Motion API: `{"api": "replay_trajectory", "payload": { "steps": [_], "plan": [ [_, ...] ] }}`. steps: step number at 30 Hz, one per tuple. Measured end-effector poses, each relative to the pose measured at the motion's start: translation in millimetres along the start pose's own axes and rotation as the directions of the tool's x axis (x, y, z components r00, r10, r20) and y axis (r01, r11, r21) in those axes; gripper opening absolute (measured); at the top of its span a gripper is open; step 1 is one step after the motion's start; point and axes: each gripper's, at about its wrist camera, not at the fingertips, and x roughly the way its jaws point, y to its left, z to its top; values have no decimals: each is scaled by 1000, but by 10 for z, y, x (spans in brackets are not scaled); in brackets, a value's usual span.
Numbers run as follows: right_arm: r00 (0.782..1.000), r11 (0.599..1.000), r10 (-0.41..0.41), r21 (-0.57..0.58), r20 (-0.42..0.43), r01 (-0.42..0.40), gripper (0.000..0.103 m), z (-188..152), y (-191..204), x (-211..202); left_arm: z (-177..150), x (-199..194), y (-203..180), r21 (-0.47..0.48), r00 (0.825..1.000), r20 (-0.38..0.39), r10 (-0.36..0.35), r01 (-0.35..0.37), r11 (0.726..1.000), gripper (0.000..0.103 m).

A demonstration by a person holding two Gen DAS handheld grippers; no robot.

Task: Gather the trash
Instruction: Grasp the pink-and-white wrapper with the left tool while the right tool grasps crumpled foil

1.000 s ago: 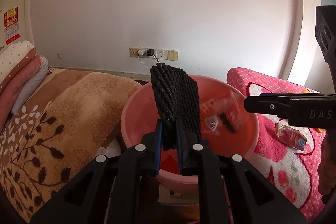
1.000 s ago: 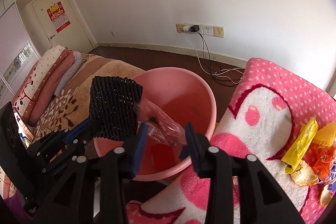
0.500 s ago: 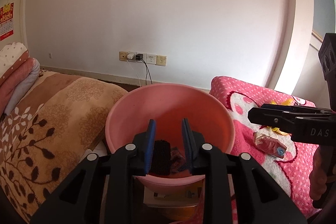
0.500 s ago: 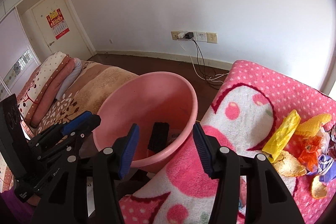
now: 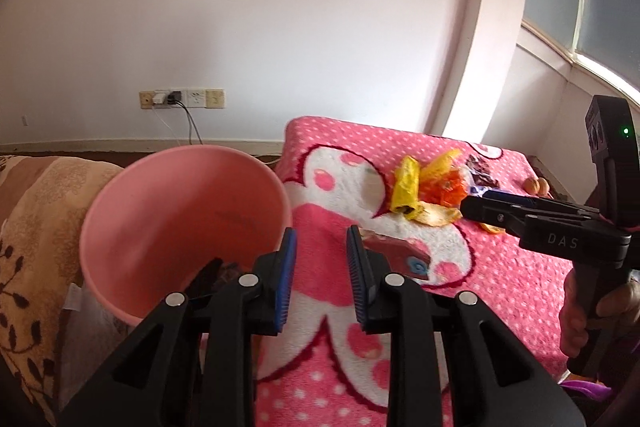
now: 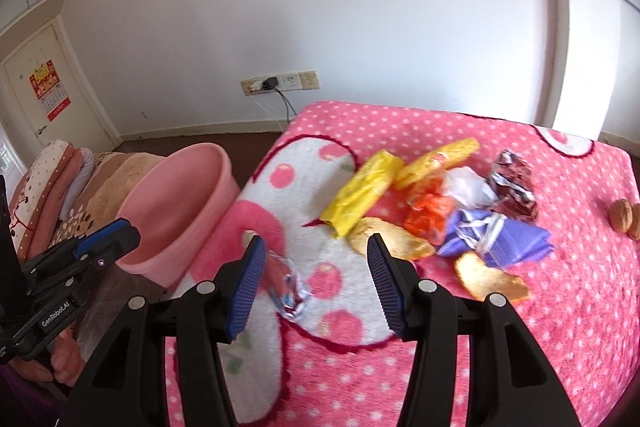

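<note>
My left gripper (image 5: 322, 267) is open with nothing between its blue pads, hovering over the seam between the pink bucket (image 5: 180, 211) and the pink dotted blanket (image 5: 500, 291). A black foam net (image 5: 208, 277) lies inside the bucket. A red foil wrapper (image 5: 400, 255) lies on the blanket just right of the left gripper. My right gripper (image 6: 316, 267) is open above the blanket, and the same wrapper (image 6: 288, 287) lies under it near its left finger. Beyond sits a trash pile: yellow bag (image 6: 360, 191), orange scrap (image 6: 428, 215), purple wrapper (image 6: 492, 235) and peels (image 6: 388, 239).
A dark red foil (image 6: 512, 183) and walnuts (image 6: 622, 221) lie at the blanket's far right. A brown floral quilt (image 5: 36, 227) and folded bedding (image 6: 48, 179) lie left of the bucket (image 6: 176, 203). The wall carries sockets with a trailing cable (image 6: 276, 83). A hand (image 5: 592, 311) holds the right gripper's handle.
The left gripper opened and dropped the black foam net into the bucket; a red wrapper fell in from the right gripper. Both grippers then swung right, from the bucket towards the blanket's trash.
</note>
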Motion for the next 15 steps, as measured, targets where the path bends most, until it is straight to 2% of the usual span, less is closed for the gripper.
{"api": "replay_trajectory", "payload": {
  "steps": [3, 5, 8, 10, 15],
  "plan": [
    [998, 999, -52, 19, 26, 51, 52, -82, -233, -112, -20, 153, -197, 18, 995, -73, -60, 62, 998, 26],
    [996, 996, -77, 39, 37, 76, 52, -142, -380, -160, -37, 292, -283, -9, 987, -131, -90, 90, 996, 26],
    [995, 993, -97, 75, 38, 94, 52, -229, -581, -193, -46, 498, -344, -103, 966, -211, -147, 128, 986, 40],
    [995, 990, -98, 100, 35, 94, 52, -285, -697, -219, -21, 598, -411, -148, 960, -238, -150, 117, 982, 42],
    [994, 986, -102, 135, 45, 95, 52, -359, -883, -267, 42, 813, -589, -187, 955, -287, -75, 21, 982, 42]
  ]
}}
